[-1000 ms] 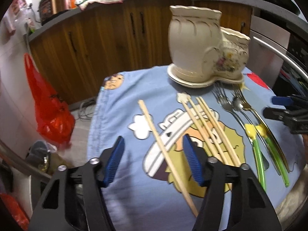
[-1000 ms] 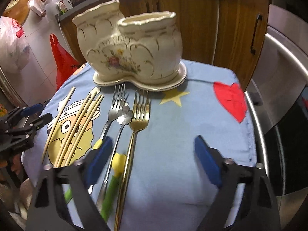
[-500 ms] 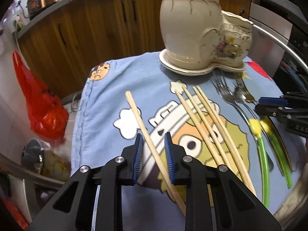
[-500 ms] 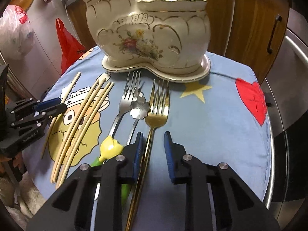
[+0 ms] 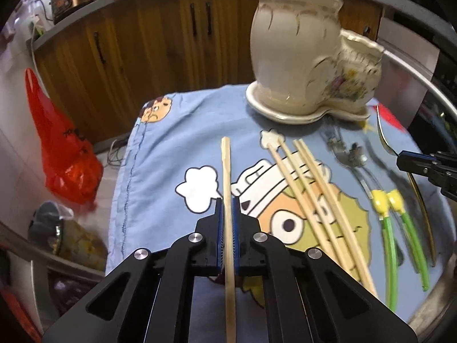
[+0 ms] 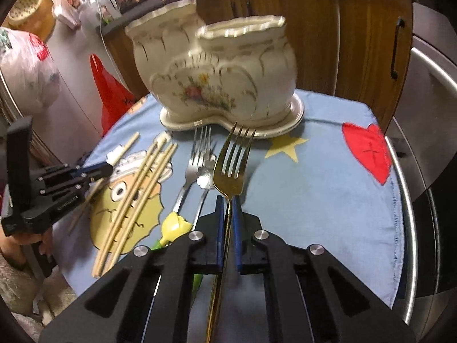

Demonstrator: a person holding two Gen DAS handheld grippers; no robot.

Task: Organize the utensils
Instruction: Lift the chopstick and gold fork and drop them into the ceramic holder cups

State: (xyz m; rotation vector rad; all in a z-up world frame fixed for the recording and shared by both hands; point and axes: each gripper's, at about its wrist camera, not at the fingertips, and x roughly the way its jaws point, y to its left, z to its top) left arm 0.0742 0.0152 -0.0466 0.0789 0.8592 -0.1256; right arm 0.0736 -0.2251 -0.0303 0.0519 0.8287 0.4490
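We have both tools clamped on their loads: the left gripper (image 5: 227, 223) has just closed its blue pads on a single wooden chopstick (image 5: 226, 171), and the right gripper (image 6: 227, 223) has just closed on the neck of the gold fork (image 6: 230, 168), tines pointing toward the holder. The cream ceramic utensil holder (image 6: 217, 77) stands on its saucer at the far side of the blue cartoon cloth (image 6: 314, 188), with two openings side by side. Three more chopsticks (image 5: 308, 183) lie loose on the cloth, and a silver fork (image 6: 197, 154) and two green-handled pieces with yellow tops (image 5: 388, 217) rest between the two tools. To do this step well, we judge it best to lift each piece clear of the cloth before swinging it, so the long tails do not drag their neighbours. We should tip each piece upright over one opening, keep chopsticks and forks in separate cups, and release only once the lower end is inside the rim, since the thin stick may pivot in the pads.
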